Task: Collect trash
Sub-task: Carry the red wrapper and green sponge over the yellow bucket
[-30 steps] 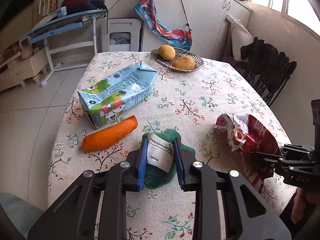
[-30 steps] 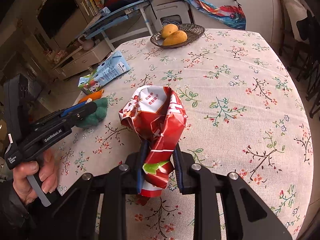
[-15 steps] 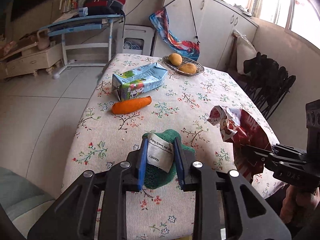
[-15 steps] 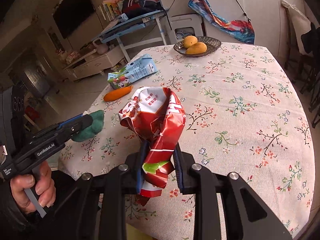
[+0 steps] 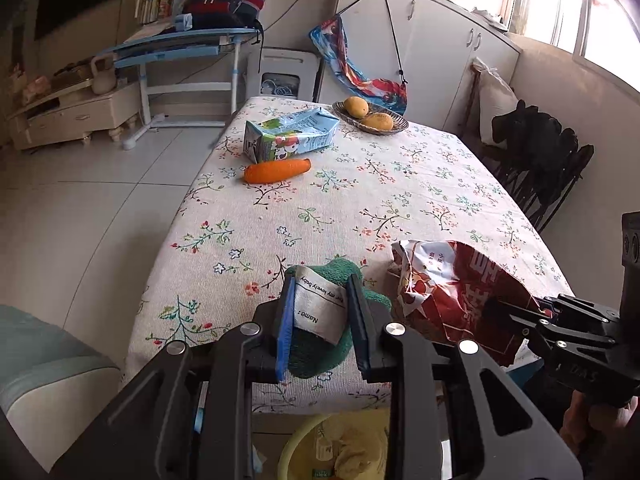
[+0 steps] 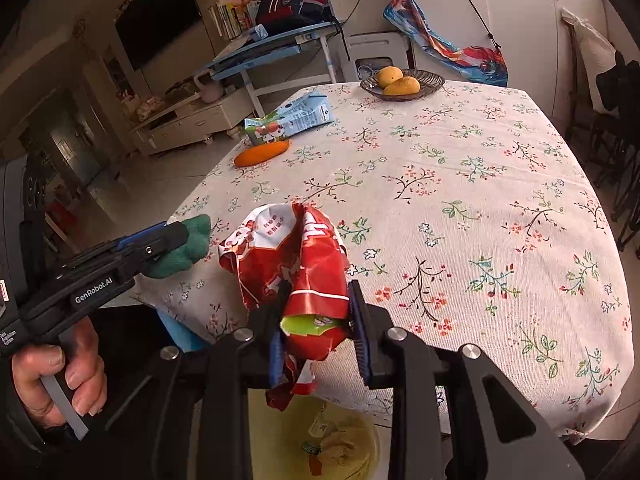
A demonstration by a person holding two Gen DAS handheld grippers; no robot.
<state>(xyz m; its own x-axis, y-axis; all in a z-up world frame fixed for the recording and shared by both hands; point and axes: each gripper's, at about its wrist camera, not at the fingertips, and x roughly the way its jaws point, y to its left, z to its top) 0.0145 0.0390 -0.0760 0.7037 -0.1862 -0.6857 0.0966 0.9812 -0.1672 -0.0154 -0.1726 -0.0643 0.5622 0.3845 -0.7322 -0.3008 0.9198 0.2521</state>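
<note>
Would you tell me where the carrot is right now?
The carrot lies on the tablecloth near the table's far left edge in both wrist views, just in front of the toppled milk carton.

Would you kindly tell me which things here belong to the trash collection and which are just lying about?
Job in hand:
- red snack bag, in the right claw
- green cloth, in the left claw
- yellow bin
- milk carton, probably

Lying about:
- carrot
- fruit dish
</note>
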